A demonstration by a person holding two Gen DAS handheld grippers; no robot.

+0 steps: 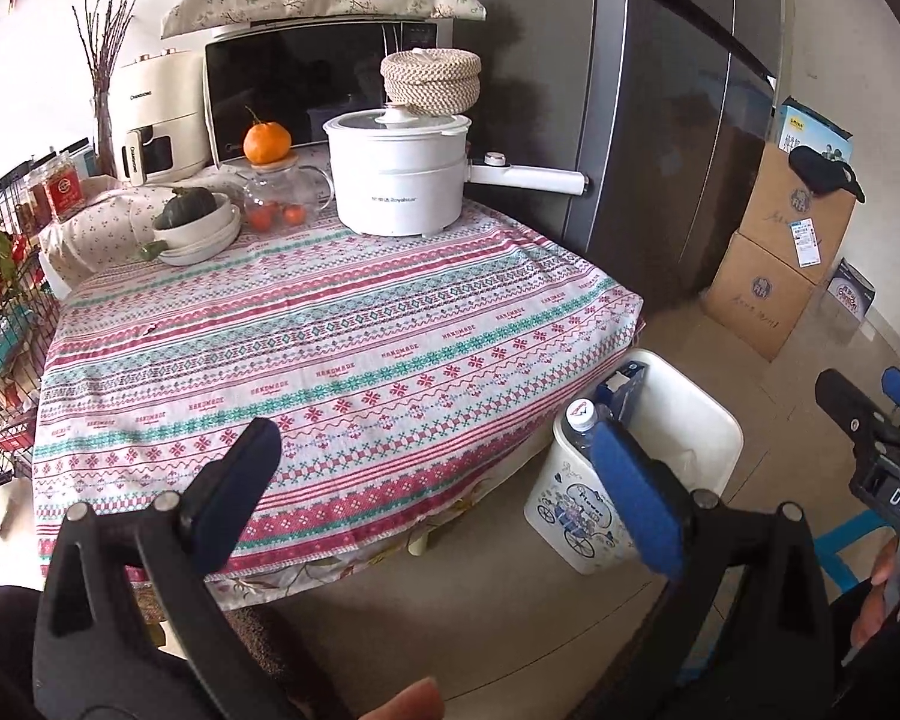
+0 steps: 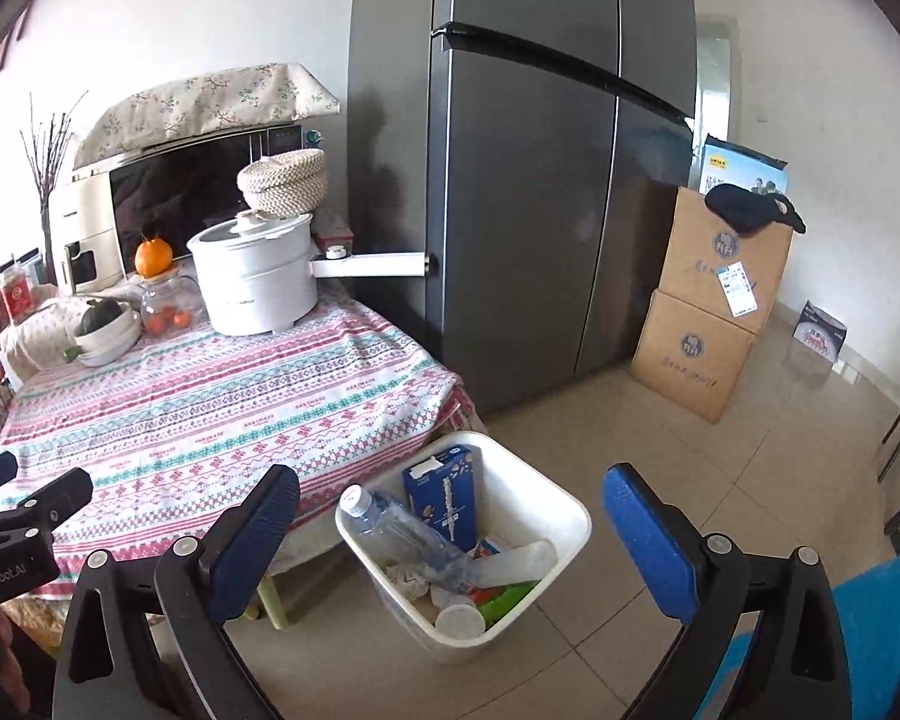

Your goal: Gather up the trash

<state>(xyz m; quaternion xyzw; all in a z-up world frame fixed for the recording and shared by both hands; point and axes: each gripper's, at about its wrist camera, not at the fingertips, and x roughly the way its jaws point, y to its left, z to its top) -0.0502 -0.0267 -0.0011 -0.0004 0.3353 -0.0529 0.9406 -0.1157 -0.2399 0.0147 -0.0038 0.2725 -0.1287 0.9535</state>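
Observation:
A white trash bin (image 2: 564, 516) stands on the floor at the table's near right corner; it also shows in the left wrist view (image 1: 699, 420). It holds a clear plastic bottle (image 2: 408, 534), a blue carton (image 2: 444, 498), a white cup (image 2: 459, 621), crumpled paper and other scraps. My right gripper (image 2: 450, 522) is open and empty, above and in front of the bin. My left gripper (image 1: 435, 468) is open and empty, over the table's near edge, left of the bin. The right gripper (image 1: 870, 414) shows at the right edge of the left wrist view.
The table has a patterned cloth (image 1: 330, 330). At its back stand a white electric pot (image 1: 399, 174), a microwave (image 1: 306, 84), an orange on a glass jar (image 1: 267, 144) and stacked bowls (image 1: 201, 228). A grey fridge (image 2: 534, 180) and cardboard boxes (image 2: 708, 312) stand beyond.

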